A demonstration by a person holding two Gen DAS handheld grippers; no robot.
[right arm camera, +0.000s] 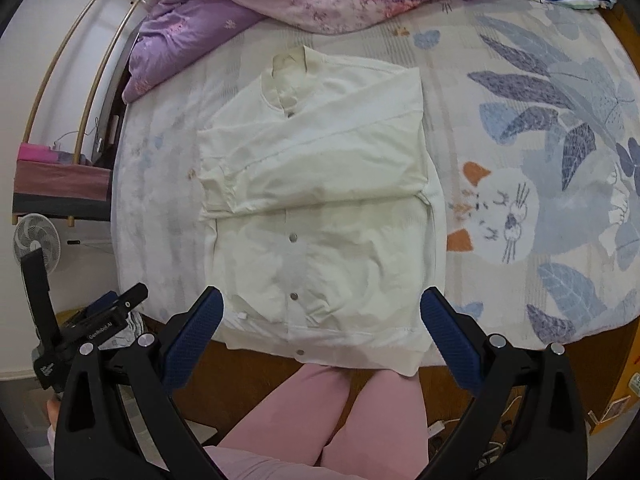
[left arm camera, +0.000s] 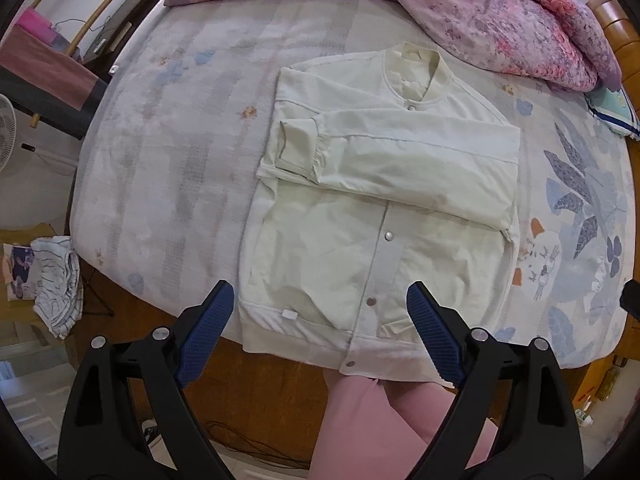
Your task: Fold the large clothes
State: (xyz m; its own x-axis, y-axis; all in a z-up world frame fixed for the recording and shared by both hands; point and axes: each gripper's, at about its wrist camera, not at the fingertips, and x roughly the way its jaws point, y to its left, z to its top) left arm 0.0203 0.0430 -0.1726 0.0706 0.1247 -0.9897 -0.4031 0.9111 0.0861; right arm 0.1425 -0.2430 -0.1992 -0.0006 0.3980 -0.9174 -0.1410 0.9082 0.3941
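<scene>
A cream snap-button jacket lies flat on the bed, collar away from me, hem at the near bed edge. Both sleeves are folded across its chest. It also shows in the right wrist view. My left gripper is open and empty, held above the hem's left part. My right gripper is open and empty, held above the hem. The left gripper's body also shows at the lower left of the right wrist view.
The bed has a pale patterned sheet. A purple and pink floral quilt is bunched at the far side. The person's pink-trousered legs stand at the near edge. A fan and clothes are at the left.
</scene>
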